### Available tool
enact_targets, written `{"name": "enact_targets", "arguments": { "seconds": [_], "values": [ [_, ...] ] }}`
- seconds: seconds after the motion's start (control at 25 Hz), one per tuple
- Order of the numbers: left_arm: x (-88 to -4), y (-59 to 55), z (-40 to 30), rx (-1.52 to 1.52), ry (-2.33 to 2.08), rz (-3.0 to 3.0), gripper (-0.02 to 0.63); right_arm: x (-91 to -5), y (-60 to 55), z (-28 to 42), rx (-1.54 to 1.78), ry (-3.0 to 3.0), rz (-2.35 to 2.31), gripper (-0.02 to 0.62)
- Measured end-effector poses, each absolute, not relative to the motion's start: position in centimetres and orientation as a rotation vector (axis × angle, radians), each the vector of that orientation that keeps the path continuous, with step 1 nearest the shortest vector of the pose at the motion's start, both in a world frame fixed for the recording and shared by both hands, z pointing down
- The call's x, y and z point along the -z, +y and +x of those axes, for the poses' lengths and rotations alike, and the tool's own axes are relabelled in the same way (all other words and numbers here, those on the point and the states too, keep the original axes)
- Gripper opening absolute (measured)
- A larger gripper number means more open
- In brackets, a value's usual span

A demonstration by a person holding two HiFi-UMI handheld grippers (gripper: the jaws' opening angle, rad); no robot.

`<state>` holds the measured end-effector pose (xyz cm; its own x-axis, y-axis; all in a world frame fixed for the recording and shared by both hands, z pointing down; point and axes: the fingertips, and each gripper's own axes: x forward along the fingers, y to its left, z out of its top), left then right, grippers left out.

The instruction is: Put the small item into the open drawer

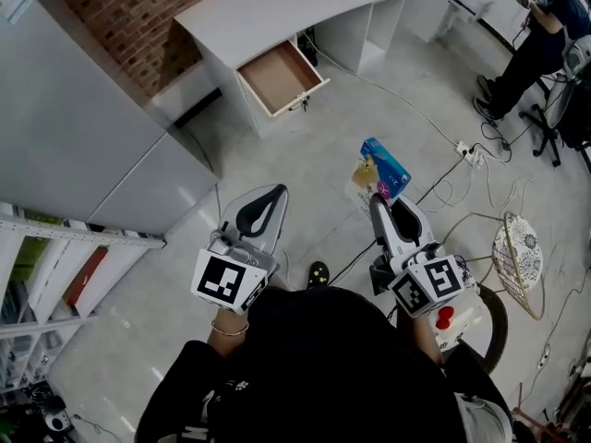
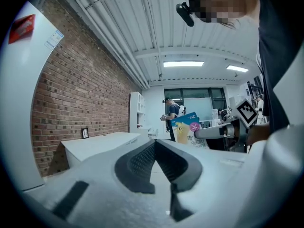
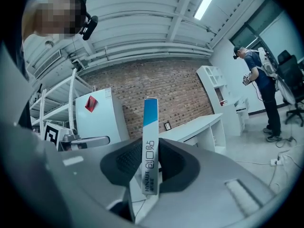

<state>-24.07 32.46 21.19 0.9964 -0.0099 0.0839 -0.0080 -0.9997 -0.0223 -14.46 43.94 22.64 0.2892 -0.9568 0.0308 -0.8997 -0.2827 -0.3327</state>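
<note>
Where the right gripper (image 3: 151, 152) ends, its two fingers pinch the small box (image 3: 150, 141). It is a flat carton, clamped by its lower part, with its narrow edge toward the gripper's own camera. The blue upper end stands clear above the pads, near upright with a slight lean.

Head view: same right gripper (image 1: 379, 203), small box (image 1: 380, 168) sticking out past the fingertips, blue and yellow face up.

Left gripper (image 1: 273, 192): fingers pressed together at the tips, dark pads bowed into a loop behind them. Its own view, left gripper (image 2: 154, 143), shows nothing between them. The small box (image 2: 186, 127) sits off to the right of these fingertips, apart from them, seen face-on.

Open drawer (image 1: 280, 77): well ahead of both sets of fingertips, across the floor, up-left of the right fingers. It is pulled out from the white desk (image 1: 286, 7) and brown inside. Brick wall (image 1: 138, 7) beyond the desk.

Power strip (image 1: 468, 153) with cables lies on the floor right of the right fingers. A person (image 1: 540, 35) stands far beyond them, at right.
</note>
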Motion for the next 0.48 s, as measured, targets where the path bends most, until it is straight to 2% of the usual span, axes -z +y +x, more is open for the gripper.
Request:
{"name": "enact_targets", "arguments": {
  "seconds": [0.48],
  "values": [
    [-20.2, 31.0, -22.7, 0.136, 0.026, -3.123, -0.008, -22.7, 43.0, -12.2, 0.362, 1.673, -2.31, 0.101]
  ]
}}
